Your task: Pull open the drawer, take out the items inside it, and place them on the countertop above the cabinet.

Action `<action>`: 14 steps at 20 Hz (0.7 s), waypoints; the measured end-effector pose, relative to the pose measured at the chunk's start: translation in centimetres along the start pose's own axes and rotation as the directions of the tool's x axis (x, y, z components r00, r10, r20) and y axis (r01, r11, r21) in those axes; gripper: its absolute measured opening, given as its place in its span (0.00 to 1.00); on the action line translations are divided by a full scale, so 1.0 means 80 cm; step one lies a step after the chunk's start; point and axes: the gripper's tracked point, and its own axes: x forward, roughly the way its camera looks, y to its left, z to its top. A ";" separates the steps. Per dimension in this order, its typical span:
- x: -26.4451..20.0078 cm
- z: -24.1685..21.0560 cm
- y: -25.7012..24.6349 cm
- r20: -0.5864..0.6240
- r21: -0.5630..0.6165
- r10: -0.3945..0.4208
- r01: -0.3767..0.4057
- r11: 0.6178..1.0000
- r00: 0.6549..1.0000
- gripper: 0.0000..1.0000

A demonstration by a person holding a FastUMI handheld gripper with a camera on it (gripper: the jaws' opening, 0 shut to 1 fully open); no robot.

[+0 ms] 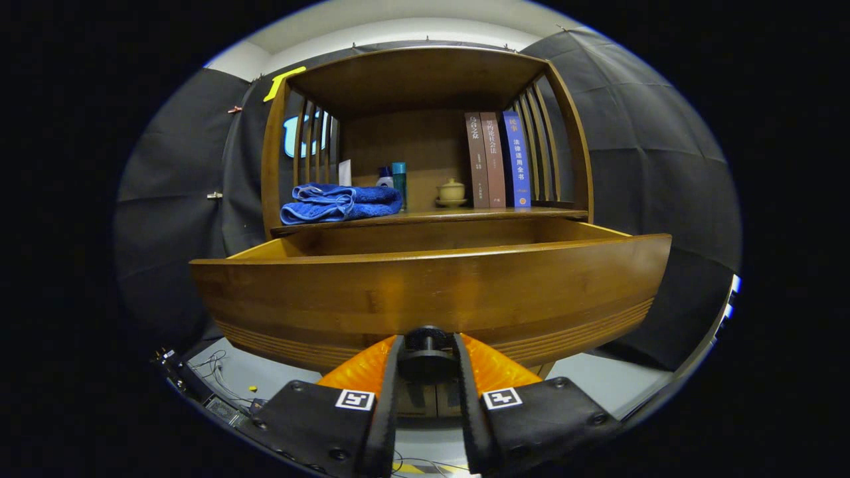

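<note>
Drawers: one drawer, pulled out of the cabinet
Knobs: one dark round knob on the drawer front
Grippers: one gripper, with two fingers, one closed in on each side of the knob
Square markers: two, one on each finger mount
Books: three books standing upright side by side on the countertop
Towels: one folded blue towel
Bottles: two small bottles behind the towel
Lidded pots: one small pale pot beside the books
White cards: one card behind the towel
Side slats: several on each side of the cabinet, exact count unclear
</note>
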 end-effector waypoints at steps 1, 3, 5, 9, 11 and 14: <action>-0.001 0.006 0.001 -0.008 0.008 0.010 -0.010 1.000 1.000 0.59; -0.018 -0.003 0.003 -0.034 0.000 0.022 -0.022 1.000 0.999 0.86; -0.024 0.014 -0.002 -0.043 -0.009 0.023 -0.024 1.000 0.999 0.99; -0.059 0.081 -0.009 0.005 -0.010 0.020 -0.020 1.000 1.000 0.99; -0.062 0.126 -0.011 0.017 -0.021 0.020 -0.020 1.000 1.000 0.99; -0.043 0.183 -0.014 -0.022 -0.035 0.000 -0.001 0.999 1.000 0.98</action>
